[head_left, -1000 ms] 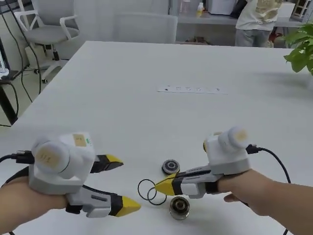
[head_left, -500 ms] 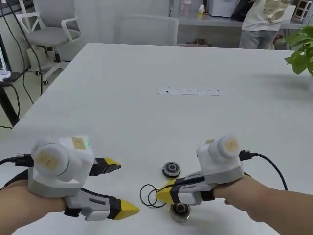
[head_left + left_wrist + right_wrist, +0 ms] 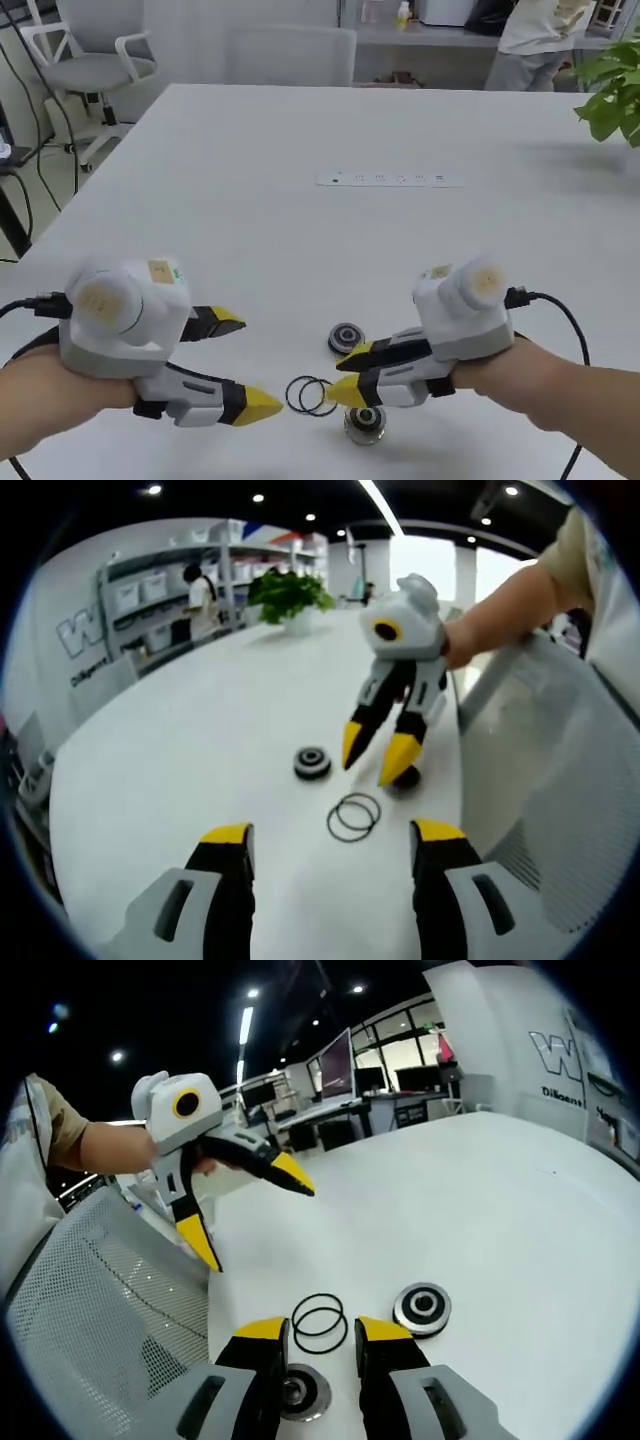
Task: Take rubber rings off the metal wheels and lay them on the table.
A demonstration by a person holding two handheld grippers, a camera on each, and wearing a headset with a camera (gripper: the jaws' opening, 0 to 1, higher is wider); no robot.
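- The left tool stands wide open and empty; the right tool is half open and empty.
- Two rubber rings lie on the desk, at 10 o'clock from the near metal wheel.
- Risk: the right tool may push this loose wheel over the desk edge.

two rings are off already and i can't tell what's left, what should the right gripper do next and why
Probably swing the open right gripper over to the farther round metal wheel. Its rim looks dark, so it may still carry a ring, while the nearer wheel by the jaws looks bare metal. Two thin black rubber rings already lie flat on the white table.
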